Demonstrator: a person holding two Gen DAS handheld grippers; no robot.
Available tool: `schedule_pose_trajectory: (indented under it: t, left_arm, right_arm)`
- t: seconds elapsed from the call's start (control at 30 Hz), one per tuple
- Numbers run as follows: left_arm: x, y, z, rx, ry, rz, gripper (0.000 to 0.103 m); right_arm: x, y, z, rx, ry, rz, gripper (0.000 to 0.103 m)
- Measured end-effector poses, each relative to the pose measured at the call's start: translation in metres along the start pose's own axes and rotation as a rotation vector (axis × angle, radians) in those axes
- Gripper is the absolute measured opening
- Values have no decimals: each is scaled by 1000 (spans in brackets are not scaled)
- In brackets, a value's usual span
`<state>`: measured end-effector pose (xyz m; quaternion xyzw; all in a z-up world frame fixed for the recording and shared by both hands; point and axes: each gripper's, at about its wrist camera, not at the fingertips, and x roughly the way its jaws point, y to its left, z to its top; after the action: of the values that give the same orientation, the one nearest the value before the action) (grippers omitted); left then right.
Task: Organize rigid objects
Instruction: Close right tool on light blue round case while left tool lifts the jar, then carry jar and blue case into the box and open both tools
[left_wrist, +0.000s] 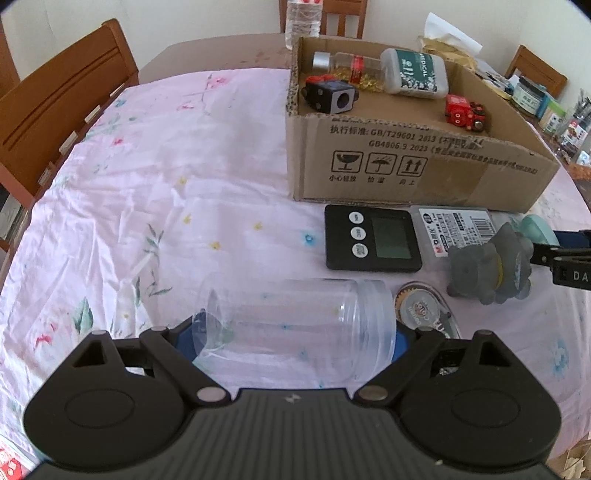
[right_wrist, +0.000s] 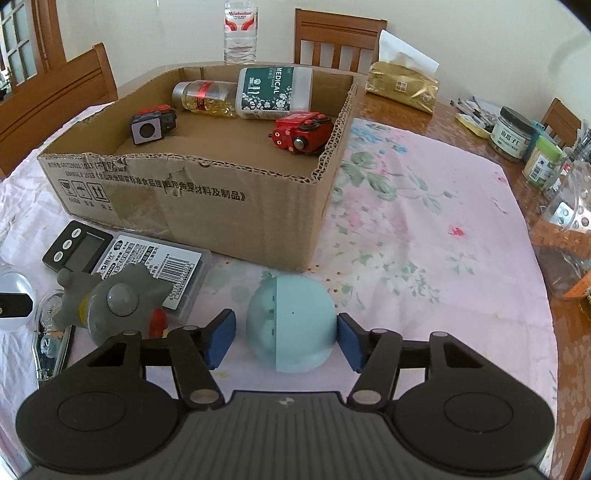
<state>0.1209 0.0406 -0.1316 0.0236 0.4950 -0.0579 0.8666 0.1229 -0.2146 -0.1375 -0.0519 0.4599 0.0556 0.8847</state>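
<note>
Clear jar (left_wrist: 295, 325): lies on its side at lower centre of the left view, between the left gripper (left_wrist: 295, 341) pads, which flank both ends; clamping unclear.
Blue dome (right_wrist: 291, 325): lower centre of the right view, right gripper (right_wrist: 286, 338) pads either side, left pad apart from it.
Cardboard box (right_wrist: 221, 199): above, holding bottles and toys.
</note>
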Motion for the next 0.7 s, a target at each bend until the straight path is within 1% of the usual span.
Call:
schedule_pose_trajectory:
  t: [0.3,0.47,0.63,0.7]
  left_arm:
    - [-3,-2,2,-21,-1,2,91]
    - [-5,-4,5,-9,0,13,91]
    - [-8,-4,8,-23,1,7,91]
    - [-8,-4,8,-22,-2,10,91]
  right_arm:
    - [3,-4,4,-8,2,13,65]
    - [3,-5,4,-17,4,13,62]
    - [4,-5,4,-22,0,13,62]
    - [4,-4,5,-23,2,13,60]
